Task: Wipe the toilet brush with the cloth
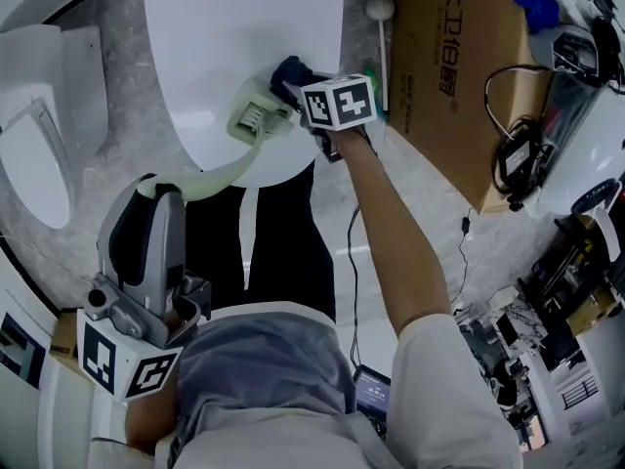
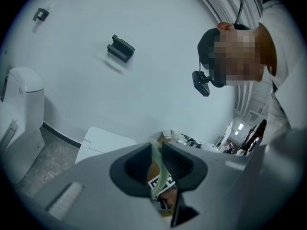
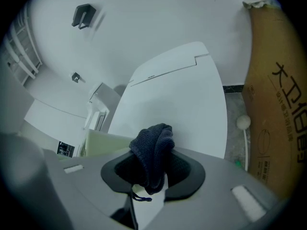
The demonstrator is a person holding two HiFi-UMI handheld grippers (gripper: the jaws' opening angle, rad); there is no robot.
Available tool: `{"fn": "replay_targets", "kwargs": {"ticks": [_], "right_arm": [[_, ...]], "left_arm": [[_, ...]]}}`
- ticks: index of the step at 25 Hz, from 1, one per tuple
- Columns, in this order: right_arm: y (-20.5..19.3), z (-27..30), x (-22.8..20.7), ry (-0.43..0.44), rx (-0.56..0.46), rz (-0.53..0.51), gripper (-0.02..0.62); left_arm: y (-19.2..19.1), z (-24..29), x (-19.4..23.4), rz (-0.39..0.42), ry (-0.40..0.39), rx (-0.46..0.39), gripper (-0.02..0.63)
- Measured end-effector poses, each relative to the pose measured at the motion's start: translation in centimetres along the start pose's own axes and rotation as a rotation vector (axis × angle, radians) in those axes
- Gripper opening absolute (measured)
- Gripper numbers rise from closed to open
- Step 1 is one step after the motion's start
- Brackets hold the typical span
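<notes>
Left gripper (image 2: 157, 150): fingers (image 2: 132, 164) pinch my brush handle (image 2: 158, 176), held close.
Right gripper (image 3: 152, 164): fingers (image 3: 183, 173) clamp cloth (image 3: 153, 143), my arm (image 1: 391, 233) outstretched.

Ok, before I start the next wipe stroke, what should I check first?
1. Left gripper shut on the toilet brush handle: ok.
2. Right gripper shut on the cloth, with a fold sticking out past the jaws: ok.
3. Cloth right beside the brush head in the head view: ok. Actual contact: cannot tell.
4. Brush head held above the toilet lid rather than resting on it: cannot tell.
5. Cardboard box apart from the right gripper: ok.
</notes>
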State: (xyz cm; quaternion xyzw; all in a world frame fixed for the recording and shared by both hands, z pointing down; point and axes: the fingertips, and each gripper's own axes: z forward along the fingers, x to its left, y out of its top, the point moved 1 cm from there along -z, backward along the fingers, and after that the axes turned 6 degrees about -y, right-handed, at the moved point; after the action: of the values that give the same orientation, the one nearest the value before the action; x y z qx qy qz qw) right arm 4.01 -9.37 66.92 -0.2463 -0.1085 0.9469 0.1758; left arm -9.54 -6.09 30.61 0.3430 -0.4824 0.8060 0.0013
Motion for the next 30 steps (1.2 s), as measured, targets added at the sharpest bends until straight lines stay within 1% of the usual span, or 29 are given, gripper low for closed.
{"fn": "replay_targets", "kwargs": {"ticks": [5,17,30], "right_arm": [[-0.7,-0.3,-0.6,-0.005,-0.008,0.037,0.117],[-2.3,-1.3,-1.4,-0.045,-0.039,0.12,0.117],[-4.5,-2.2,-2.0,-0.122,-0.092,0.236,0.117]], "left_arm": [[-0.1,0.1,0.0,0.006,-0.001,0.002,0.0],[0.0,0.3,0.0,0.01,-0.003,0.003,0.0],[0.1,0.6,-0.1,0.008,-0.004,0.0,0.0]]}}
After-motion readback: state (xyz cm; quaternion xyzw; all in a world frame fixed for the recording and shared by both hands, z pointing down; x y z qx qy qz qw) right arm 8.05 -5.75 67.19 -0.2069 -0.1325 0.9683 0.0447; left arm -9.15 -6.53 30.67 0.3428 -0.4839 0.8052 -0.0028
